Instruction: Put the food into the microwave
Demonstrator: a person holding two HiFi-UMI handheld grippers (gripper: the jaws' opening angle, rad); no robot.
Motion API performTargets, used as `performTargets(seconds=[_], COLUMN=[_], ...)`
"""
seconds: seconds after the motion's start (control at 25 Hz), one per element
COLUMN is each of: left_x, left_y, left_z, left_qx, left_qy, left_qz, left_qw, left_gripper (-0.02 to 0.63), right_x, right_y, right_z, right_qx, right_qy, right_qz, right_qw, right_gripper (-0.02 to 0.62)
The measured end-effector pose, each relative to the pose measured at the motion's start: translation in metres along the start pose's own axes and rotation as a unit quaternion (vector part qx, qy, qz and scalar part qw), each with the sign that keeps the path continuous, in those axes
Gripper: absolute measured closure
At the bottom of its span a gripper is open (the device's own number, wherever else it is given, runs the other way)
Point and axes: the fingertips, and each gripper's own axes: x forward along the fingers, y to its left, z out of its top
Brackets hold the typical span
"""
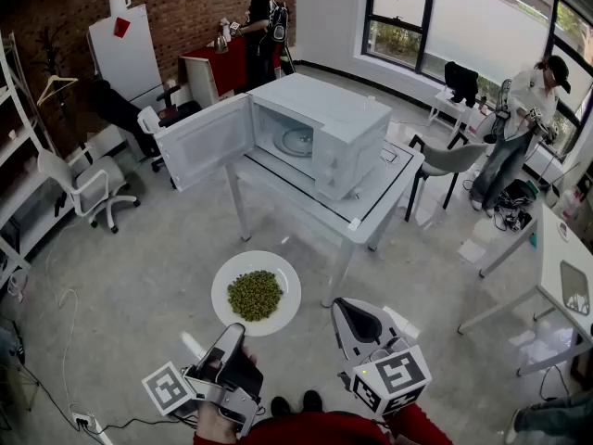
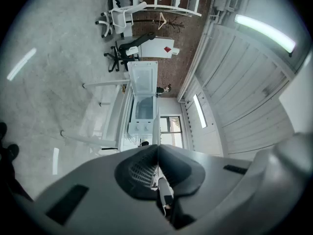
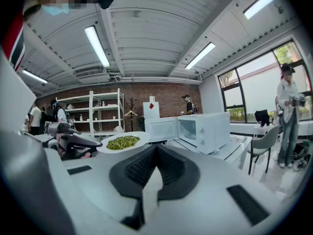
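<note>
A white plate [image 1: 223, 290] heaped with green peas [image 1: 255, 294] hangs above the floor in the head view. My left gripper [image 1: 236, 334] is shut on its near rim. In the left gripper view the jaws [image 2: 157, 148] meet on the plate's thin white edge [image 2: 156, 127]. The white microwave [image 1: 345, 123] stands on a table [image 1: 371, 204] ahead, with its door [image 1: 204, 142] swung wide to the left and the glass turntable [image 1: 298, 140] showing. My right gripper [image 1: 350, 310] is shut and holds nothing, to the right of the plate. The right gripper view shows its closed jaws [image 3: 155, 148], the plate [image 3: 139, 140] and the microwave [image 3: 208, 129].
A grey chair [image 1: 447, 160] stands right of the microwave table. A white office chair [image 1: 88, 188] is at the left, a second white table [image 1: 565, 276] at the right. One person [image 1: 259, 26] stands at the back, another [image 1: 523, 128] by the windows.
</note>
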Motion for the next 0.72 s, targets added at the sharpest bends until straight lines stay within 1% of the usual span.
performTargets(seconds=[0.72], left_x=[0.0032], left_y=[-0.0008], left_z=[-0.003], left_qx=[0.002], left_qy=[0.0], left_qz=[0.001], left_qw=[1.0], left_gripper=[0.589], right_x=[-0.0026], right_y=[-0.0048], right_z=[-0.0021], right_qx=[0.003], right_qy=[-0.001], right_qz=[0.003], right_qw=[1.0], right_gripper=[0.583])
